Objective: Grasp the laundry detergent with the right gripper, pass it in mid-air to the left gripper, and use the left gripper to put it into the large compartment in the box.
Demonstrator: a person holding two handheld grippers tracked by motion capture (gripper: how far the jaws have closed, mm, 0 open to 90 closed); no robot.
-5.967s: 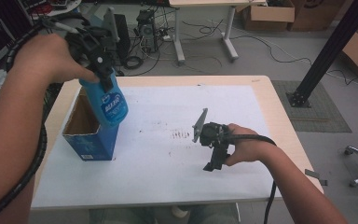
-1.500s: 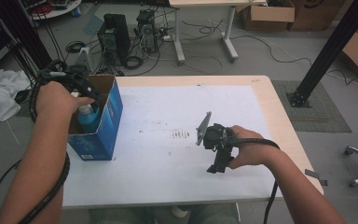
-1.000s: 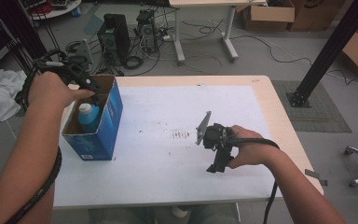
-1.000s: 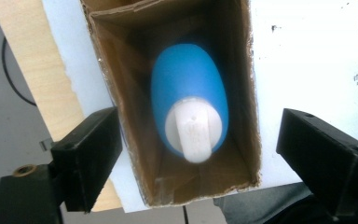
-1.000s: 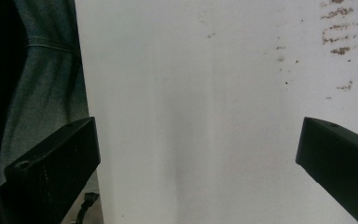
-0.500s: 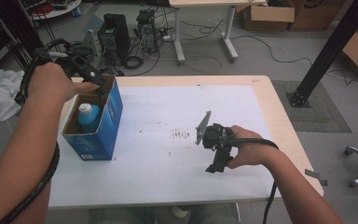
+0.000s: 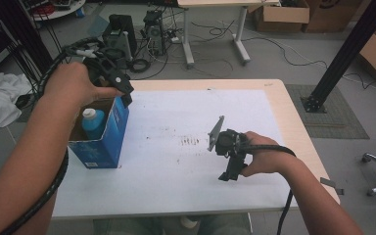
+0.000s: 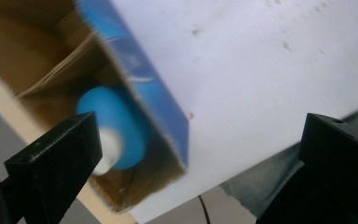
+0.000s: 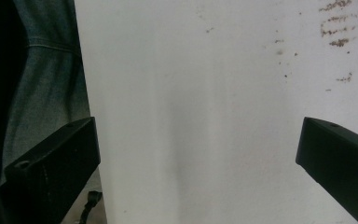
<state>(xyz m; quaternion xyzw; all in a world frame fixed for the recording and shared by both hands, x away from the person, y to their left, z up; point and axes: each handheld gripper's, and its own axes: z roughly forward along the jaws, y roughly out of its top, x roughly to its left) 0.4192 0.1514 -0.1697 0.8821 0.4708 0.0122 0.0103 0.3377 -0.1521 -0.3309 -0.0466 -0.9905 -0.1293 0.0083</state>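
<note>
At the left of the table (image 7: 176, 196), a blue bottle (image 7: 94, 123) with a white cap stands inside an open blue box (image 7: 103, 142) near the table's left edge. The left gripper (image 7: 122, 90) hangs just above the box's far rim; its jaws have just been opening and now stand wide apart with nothing between them, the bottle lying free below, though the left gripper view is blurred. Farther right, well apart from the box, the right gripper (image 7: 227, 171) rests on the white tabletop, its jaws spread wide over bare surface, holding nothing.
</note>
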